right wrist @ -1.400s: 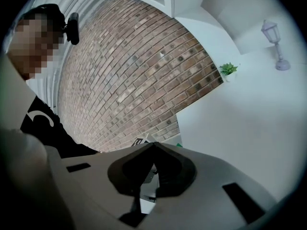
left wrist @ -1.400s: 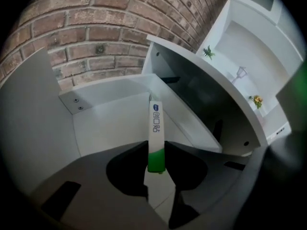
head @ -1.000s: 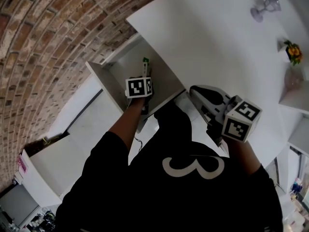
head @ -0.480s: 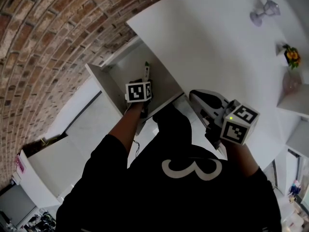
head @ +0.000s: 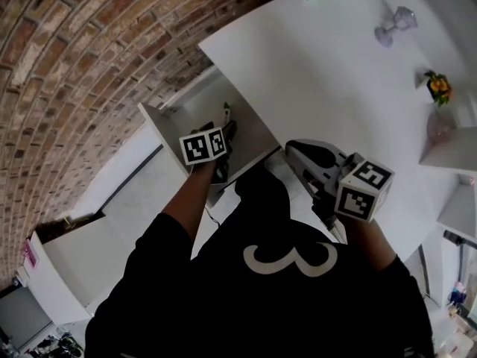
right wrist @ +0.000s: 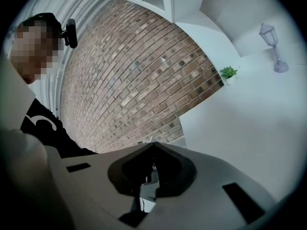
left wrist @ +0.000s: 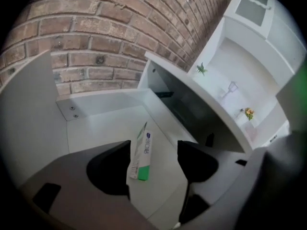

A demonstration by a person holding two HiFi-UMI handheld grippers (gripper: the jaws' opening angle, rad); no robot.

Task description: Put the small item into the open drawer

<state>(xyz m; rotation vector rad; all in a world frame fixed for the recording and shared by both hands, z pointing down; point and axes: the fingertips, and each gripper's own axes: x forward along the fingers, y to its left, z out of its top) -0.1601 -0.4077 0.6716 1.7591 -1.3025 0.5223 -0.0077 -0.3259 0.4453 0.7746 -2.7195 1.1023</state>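
So the small box (left wrist: 140,158) is a slim carton, white with a green end and green edge strip, plus some blue print on the side that's too small to read. It's sitting on the white floor of the open drawer (left wrist: 96,128), tipped up on its long edge. The left gripper (left wrist: 154,145) is right over it with its jaws opening and the box in the gap, closer to the left-hand one. The right gripper (right wrist: 153,145) is pressed together with nothing in it, held over by the white bench (head: 335,73).

The brick wall (left wrist: 96,32) looked rough and matt; the drawer (left wrist: 100,128) smooth, white; the small box (left wrist: 141,155) printed card.
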